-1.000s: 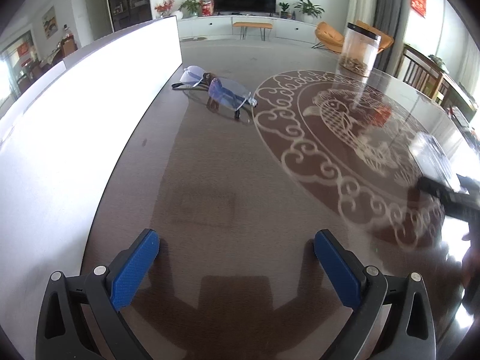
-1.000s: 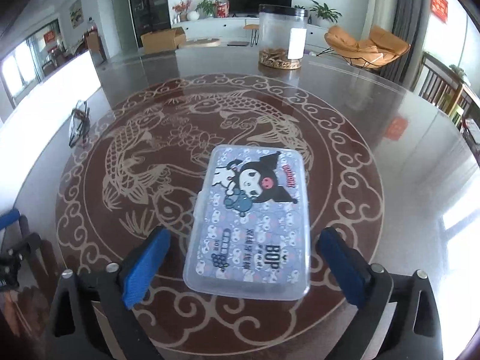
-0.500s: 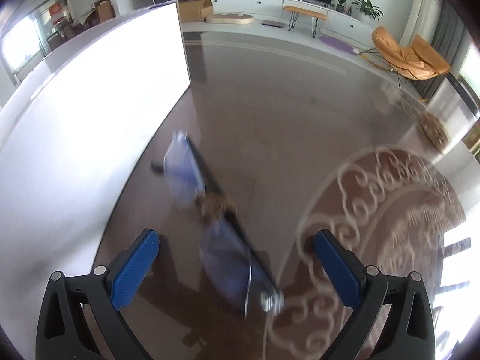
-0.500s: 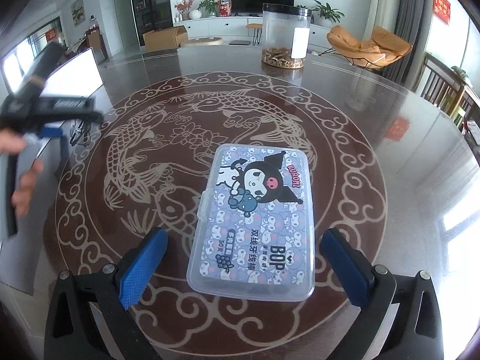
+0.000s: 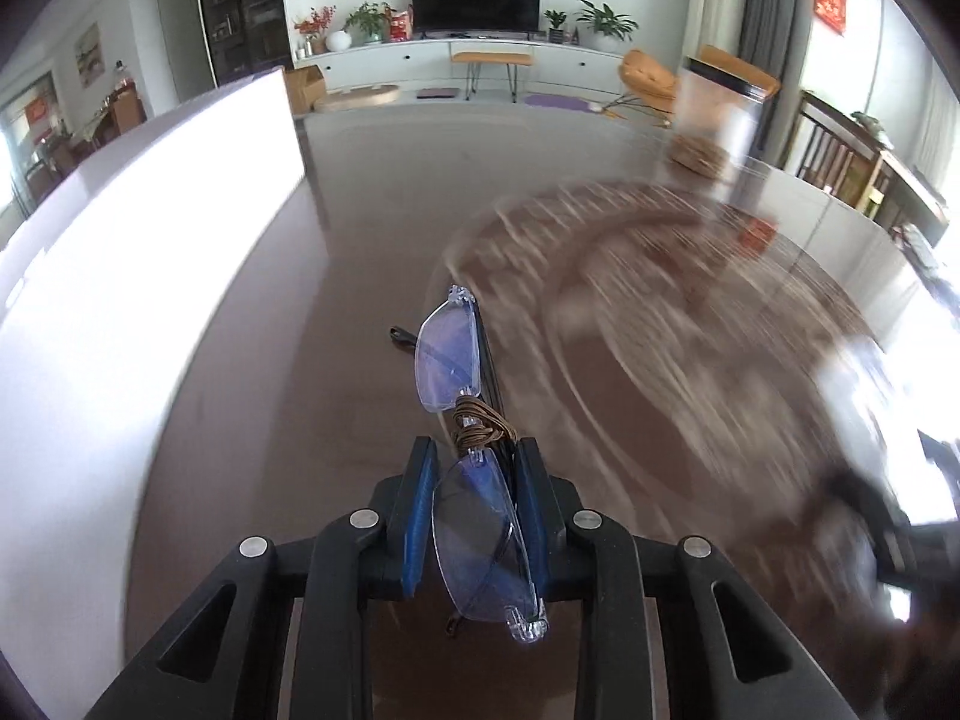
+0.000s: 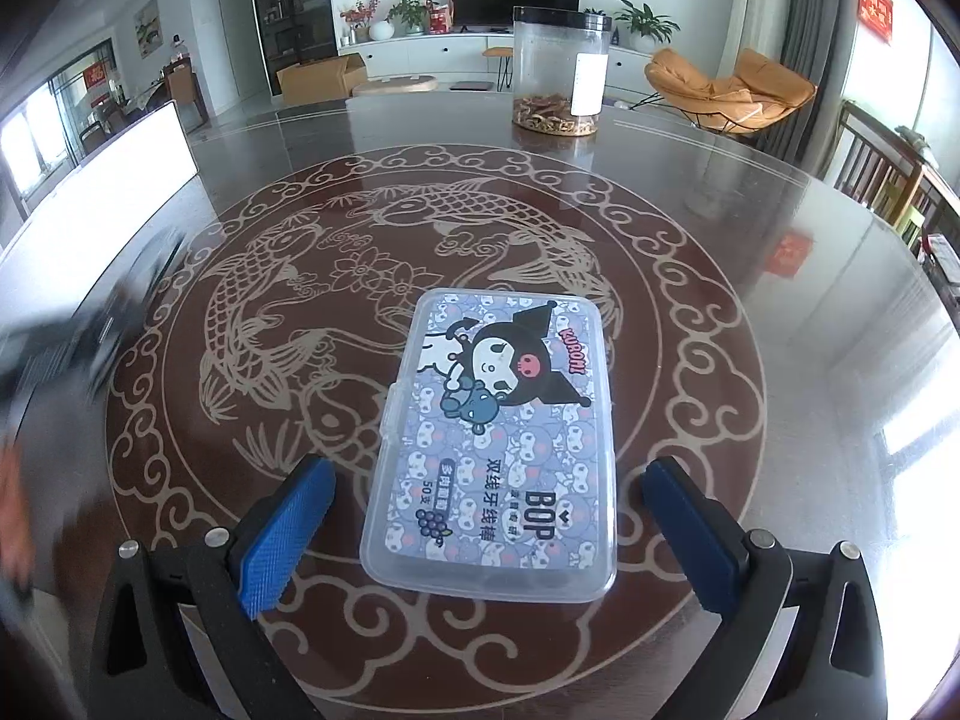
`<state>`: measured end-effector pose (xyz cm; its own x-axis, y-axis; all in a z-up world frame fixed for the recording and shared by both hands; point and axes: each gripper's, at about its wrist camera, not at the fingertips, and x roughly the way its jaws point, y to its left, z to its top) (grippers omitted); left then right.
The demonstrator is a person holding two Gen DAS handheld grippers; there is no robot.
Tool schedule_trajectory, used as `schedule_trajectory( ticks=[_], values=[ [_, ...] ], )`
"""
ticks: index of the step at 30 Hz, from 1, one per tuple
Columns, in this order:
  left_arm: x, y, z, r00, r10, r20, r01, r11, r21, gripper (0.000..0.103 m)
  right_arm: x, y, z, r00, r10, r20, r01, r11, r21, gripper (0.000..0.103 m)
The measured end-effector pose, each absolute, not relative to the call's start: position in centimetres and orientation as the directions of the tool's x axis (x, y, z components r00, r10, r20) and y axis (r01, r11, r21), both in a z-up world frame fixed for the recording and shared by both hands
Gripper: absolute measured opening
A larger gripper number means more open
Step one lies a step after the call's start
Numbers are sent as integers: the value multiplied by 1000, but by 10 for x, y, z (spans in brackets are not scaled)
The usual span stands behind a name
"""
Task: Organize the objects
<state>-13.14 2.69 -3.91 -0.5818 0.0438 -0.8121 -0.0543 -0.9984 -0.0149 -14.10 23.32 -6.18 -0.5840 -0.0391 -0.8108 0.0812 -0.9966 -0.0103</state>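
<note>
My left gripper [image 5: 474, 468] is shut on a pair of rimless glasses [image 5: 456, 372] with bluish lenses and a brown cord wound at the bridge. One lens sits between the blue pads, the other sticks out ahead, above the dark table [image 5: 360, 276]. My right gripper [image 6: 480, 522] is open, its blue pads either side of the near end of a clear plastic box [image 6: 504, 438] with a cartoon label, lying flat on the table's fish medallion [image 6: 336, 276]. The pads stand apart from the box.
A clear round jar [image 6: 561, 78] with brown contents stands at the far side of the table, also in the left wrist view [image 5: 717, 114]. A white panel [image 5: 120, 276] runs along the table's left. The left gripper shows as a blur [image 6: 72, 336] at the right view's left edge.
My left gripper closed on the glasses and lifted them, swinging right; half a second ago it was open above them. My right gripper stayed open around the box.
</note>
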Motion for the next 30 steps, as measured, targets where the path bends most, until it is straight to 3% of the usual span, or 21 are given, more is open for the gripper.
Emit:
schedule_trajectory(
  ticks=[2,4,6,8,12,30],
  values=[
    [-107,36,-39,-584,40,-811,-52,-999,-12,28,-141,233,-62,-584,-39,-811,81,-997,-10,103],
    [-90,42,-40,-591,19,-806,-43,-999,8,38,-141,233,-62,-584,-39,-811,81,-997,-11,103],
    [-90,42,-44,-575,13,-818,-32,-999,6,78,-141,233,-62,-584,-39,-811,81,-997,-10,103],
    [-87,42,-49,-573,7,-820,-32,-999,14,97,-141,233,-62,-584,-39,-811,81,-997,-11,103],
    [-95,34,-53,-573,4,-820,-15,-1000,6,103,-141,233,-62,-584,-39,-811,81,-997,-11,103],
    [-97,35,-56,-575,4,-818,-14,-1000,5,103,-140,233,-61,-584,-39,-811,82,-997,-11,103]
  ],
)
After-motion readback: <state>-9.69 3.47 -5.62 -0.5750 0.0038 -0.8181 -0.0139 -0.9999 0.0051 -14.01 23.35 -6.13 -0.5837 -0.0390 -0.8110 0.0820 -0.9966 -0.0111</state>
